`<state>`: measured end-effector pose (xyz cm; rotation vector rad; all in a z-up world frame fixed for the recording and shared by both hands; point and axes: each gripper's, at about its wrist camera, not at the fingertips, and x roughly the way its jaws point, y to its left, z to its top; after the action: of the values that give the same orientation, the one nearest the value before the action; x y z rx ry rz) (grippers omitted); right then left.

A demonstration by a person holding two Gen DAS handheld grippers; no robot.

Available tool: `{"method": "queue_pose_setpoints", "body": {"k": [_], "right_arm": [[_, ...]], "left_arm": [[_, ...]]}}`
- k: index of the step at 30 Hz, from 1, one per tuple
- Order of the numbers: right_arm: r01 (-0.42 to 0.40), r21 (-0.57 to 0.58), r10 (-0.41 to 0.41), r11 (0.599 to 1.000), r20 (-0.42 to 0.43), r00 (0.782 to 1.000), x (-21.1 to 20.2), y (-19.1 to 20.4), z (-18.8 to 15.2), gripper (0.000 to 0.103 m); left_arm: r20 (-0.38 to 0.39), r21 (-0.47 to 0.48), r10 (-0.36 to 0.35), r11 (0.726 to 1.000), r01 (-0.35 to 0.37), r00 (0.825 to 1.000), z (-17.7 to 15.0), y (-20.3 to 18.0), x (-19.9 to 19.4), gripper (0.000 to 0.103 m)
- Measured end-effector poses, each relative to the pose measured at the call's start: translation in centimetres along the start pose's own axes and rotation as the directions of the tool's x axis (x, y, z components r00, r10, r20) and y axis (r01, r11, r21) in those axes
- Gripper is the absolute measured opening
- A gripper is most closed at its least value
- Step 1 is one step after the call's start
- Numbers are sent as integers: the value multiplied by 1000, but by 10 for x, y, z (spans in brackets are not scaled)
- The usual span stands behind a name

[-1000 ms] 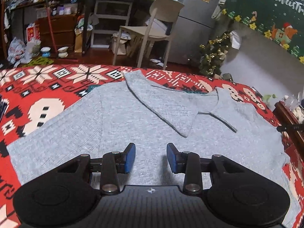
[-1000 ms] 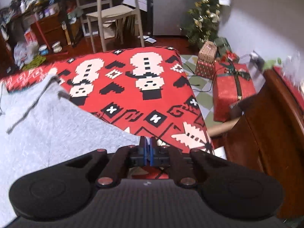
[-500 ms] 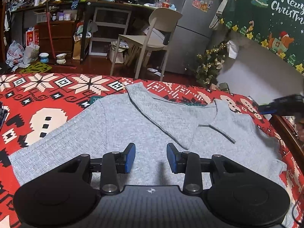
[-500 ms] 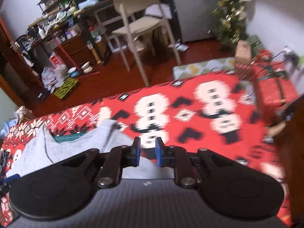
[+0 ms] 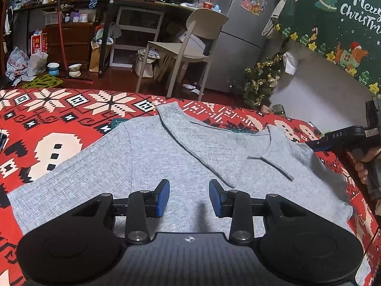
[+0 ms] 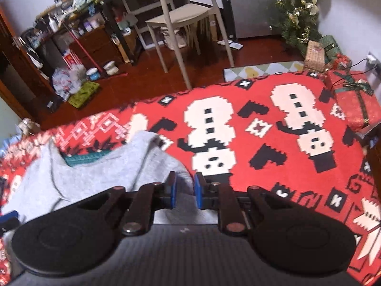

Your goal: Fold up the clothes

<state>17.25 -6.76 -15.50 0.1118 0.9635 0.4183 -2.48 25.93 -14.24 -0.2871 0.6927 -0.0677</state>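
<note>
A grey ribbed sweater [image 5: 166, 162] lies flat on a red Christmas-patterned cloth [image 5: 47, 128], with one sleeve folded diagonally across its chest. My left gripper [image 5: 189, 196] hovers open over the sweater's near middle, nothing between its blue pads. In the left wrist view my right gripper [image 5: 316, 145] reaches in from the right edge above the sweater's far right shoulder, held by a hand [image 5: 364, 164]. In the right wrist view my right gripper [image 6: 185, 190] stands open by a narrow gap over the edge of the sweater [image 6: 95, 178]. Grey fabric shows below the gap, not pinched.
The red cloth [image 6: 262, 131] stretches bare to the right of the sweater. Beyond the far edge stand a beige chair [image 5: 190, 43], a cluttered desk [image 5: 133, 0] and a small Christmas tree [image 5: 262, 88]. Wrapped gift boxes [image 6: 352, 100] lie on the floor at right.
The right gripper went from shut to slightly open and swung left from the bare cloth to the sweater's edge. It came into the left wrist view. The left gripper hardly moved.
</note>
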Motion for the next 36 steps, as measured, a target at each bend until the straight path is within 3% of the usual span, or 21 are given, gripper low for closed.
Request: {"method": "queue_pose_setpoints", "body": {"k": [5, 9, 12, 13, 17, 20, 23, 28, 33, 36], "right_arm": [[-50, -16, 50, 999, 2, 999, -5, 2, -3, 19], [-13, -136, 9, 991, -31, 999, 3, 17, -10, 18], [35, -231, -42, 972, -24, 999, 9, 30, -18, 1], [59, -257, -64, 965, -13, 998, 9, 34, -20, 0], [161, -224, -154, 961, 45, 987, 7, 26, -10, 0], [212, -192, -210, 958, 36, 977, 12, 9, 0, 0], [220, -139, -218, 966, 27, 976, 10, -7, 1, 0], [153, -8, -152, 988, 75, 986, -24, -36, -6, 6], [218, -37, -217, 975, 37, 976, -64, -69, -34, 25], [234, -42, -234, 971, 6, 972, -75, -88, -50, 29]], "left_arm": [[-7, 10, 1, 1000, -1, 1000, -1, -2, 1, 37], [-17, 18, 0, 1000, 1, 1000, -2, -2, 2, 37], [-14, 29, 6, 1000, -5, 1000, -2, -4, 1, 37], [-13, 29, 7, 1000, -6, 1000, -2, -4, 1, 37], [-18, 16, 8, 1000, -8, 1000, -2, -2, 2, 37], [-23, 16, 7, 1000, -6, 1000, -2, -2, 3, 37], [-28, 28, 14, 1000, -13, 1000, -2, -3, 4, 37], [-36, 20, 14, 1000, -13, 999, -3, -2, 6, 37], [-28, 8, 9, 1000, -8, 1000, -1, -3, 4, 37], [-26, 6, 6, 1000, -6, 1000, -1, -3, 3, 37]]}}
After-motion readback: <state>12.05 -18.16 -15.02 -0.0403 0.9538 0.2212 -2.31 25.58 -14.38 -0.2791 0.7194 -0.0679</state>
